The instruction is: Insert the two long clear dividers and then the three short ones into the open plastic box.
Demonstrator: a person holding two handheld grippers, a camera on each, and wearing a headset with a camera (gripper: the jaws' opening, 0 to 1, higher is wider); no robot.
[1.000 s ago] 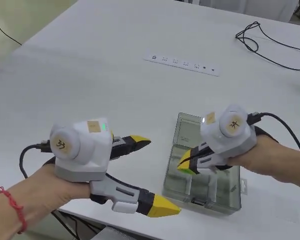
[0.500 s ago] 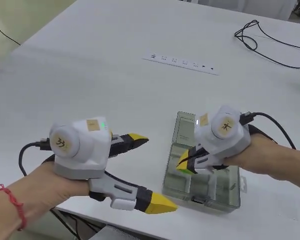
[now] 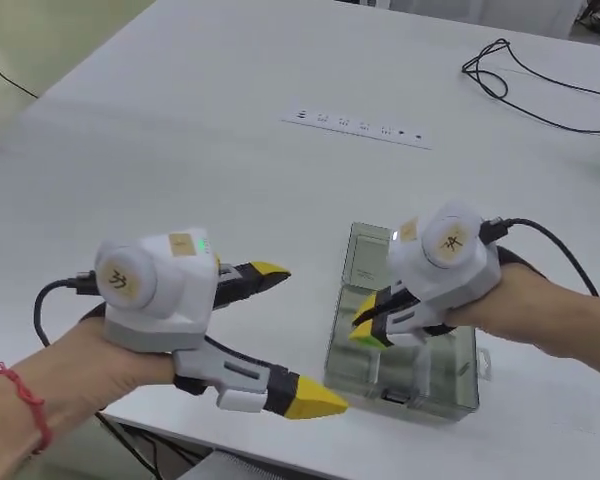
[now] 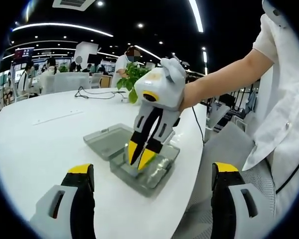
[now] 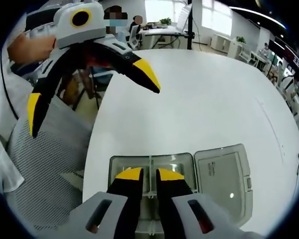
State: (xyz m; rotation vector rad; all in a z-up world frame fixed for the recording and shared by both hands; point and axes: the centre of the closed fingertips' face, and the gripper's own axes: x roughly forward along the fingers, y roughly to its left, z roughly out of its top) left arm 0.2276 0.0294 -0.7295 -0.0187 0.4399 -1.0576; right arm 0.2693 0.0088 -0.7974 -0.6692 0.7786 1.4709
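Note:
The open clear plastic box (image 3: pixel 450 388) lies near the table's front edge, its lid (image 3: pixel 372 255) flat behind it. Clear dividers stand inside and split it into compartments. My right gripper (image 3: pixel 364 332) reaches down into the box, jaws close together on an upright clear divider (image 5: pixel 150 162) that runs between its tips (image 5: pixel 149 174). The left gripper view shows the right gripper (image 4: pixel 140 155) with its tips down in the box (image 4: pixel 158 175). My left gripper (image 3: pixel 292 335) hovers left of the box, open wide with nothing between its jaws (image 4: pixel 153 172).
A white power strip (image 3: pixel 355 127) lies at mid-table, and a black cable (image 3: pixel 520 80) loops at the far right. The table's front edge runs just below the box. People and desks stand in the room behind.
The right gripper has edged slightly left and lower over the box. The left gripper has drifted a little left, still open wide.

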